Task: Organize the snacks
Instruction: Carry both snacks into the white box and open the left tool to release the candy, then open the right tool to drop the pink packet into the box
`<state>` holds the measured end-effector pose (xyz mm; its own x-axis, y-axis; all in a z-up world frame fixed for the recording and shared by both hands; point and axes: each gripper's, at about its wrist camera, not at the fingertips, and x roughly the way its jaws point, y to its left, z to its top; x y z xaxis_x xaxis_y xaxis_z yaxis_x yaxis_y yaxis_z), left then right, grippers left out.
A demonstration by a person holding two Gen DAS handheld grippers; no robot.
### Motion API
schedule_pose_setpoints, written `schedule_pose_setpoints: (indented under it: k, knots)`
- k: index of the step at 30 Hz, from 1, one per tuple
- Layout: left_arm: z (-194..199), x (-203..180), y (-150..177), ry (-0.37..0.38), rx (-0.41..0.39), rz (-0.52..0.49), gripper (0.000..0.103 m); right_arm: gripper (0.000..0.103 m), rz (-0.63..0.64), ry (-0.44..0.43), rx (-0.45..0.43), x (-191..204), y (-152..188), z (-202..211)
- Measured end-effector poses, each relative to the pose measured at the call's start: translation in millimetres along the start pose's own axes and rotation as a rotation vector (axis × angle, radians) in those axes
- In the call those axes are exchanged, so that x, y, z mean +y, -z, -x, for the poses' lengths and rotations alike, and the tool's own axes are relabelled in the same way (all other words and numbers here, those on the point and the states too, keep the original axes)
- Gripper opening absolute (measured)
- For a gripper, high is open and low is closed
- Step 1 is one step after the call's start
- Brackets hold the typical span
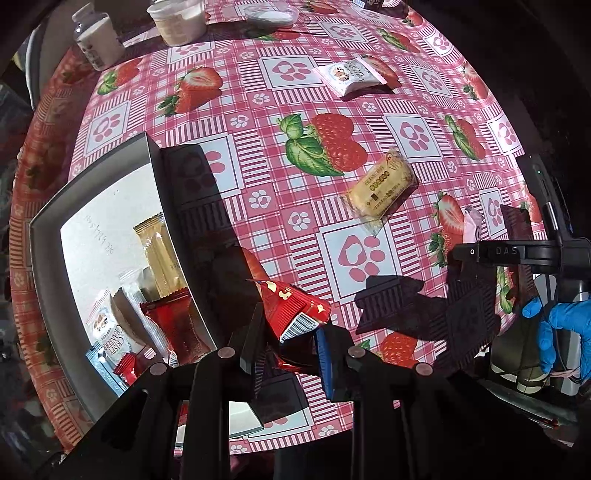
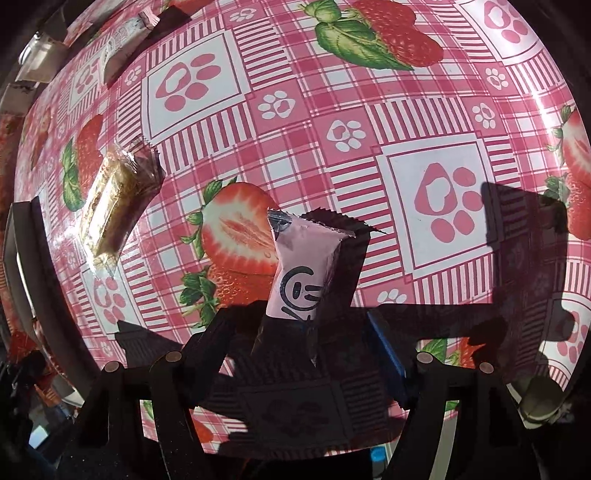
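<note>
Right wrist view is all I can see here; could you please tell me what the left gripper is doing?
Observer: The left gripper is shut on a red snack packet, just beside the grey tray.
Operator: Thank you. Is anything lying in that tray?
Observer: Yes, several packets, among them a gold packet and a dark red packet.
Operator: Is anything else outside my view?
Observer: A white bottle and a pale tub stand far beyond the tray.
</note>
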<state>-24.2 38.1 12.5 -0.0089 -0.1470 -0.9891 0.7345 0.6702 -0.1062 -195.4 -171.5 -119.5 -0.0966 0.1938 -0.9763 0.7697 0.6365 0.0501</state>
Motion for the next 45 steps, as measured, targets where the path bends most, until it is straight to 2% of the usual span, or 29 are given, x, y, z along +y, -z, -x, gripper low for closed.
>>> schedule_pose_setpoints:
  k: [1, 2, 3, 6, 9, 19, 24, 25, 34, 41, 45]
  knots:
    - [2, 3, 1, -0.005, -0.005, 0.006, 0.027, 0.055, 0.016, 0.040, -0.010, 5, -2, -1]
    - [3, 5, 1, -0.010, -0.009, 0.015, 0.027, 0.048, 0.034, 0.044, -0.023, 13, -4, 0]
    - [5, 9, 2, -0.011, -0.012, 0.024, 0.027, 0.026, 0.055, 0.044, -0.027, 23, -10, 1]
    - [8, 21, 3, -0.018, -0.021, 0.060, 0.027, 0.025, 0.070, -0.007, -0.009, 32, -11, 3]
    - [10, 36, 6, -0.021, -0.031, 0.104, 0.027, 0.025, 0.076, -0.123, -0.023, 48, -10, 18]
    - [11, 87, 28, -0.050, -0.041, 0.228, 0.027, 0.025, 0.282, -0.240, -0.022, 158, -4, 40]
    - [11, 117, 42, -0.060, -0.042, 0.297, 0.027, 0.025, 0.401, -0.256, -0.013, 213, 0, 46]
    - [11, 121, 44, -0.068, -0.040, 0.303, 0.027, 0.025, 0.426, -0.258, -0.013, 214, 10, 57]
    - [3, 148, 60, -0.105, -0.027, 0.341, 0.027, 0.025, 0.604, -0.257, 0.016, 295, 36, 62]
    - [-6, 156, 70, -0.105, -0.007, 0.367, 0.027, 0.025, 0.683, -0.245, 0.041, 338, 48, 56]
    - [-9, 160, 73, -0.113, 0.003, 0.369, 0.028, 0.025, 0.707, -0.233, 0.053, 348, 52, 53]
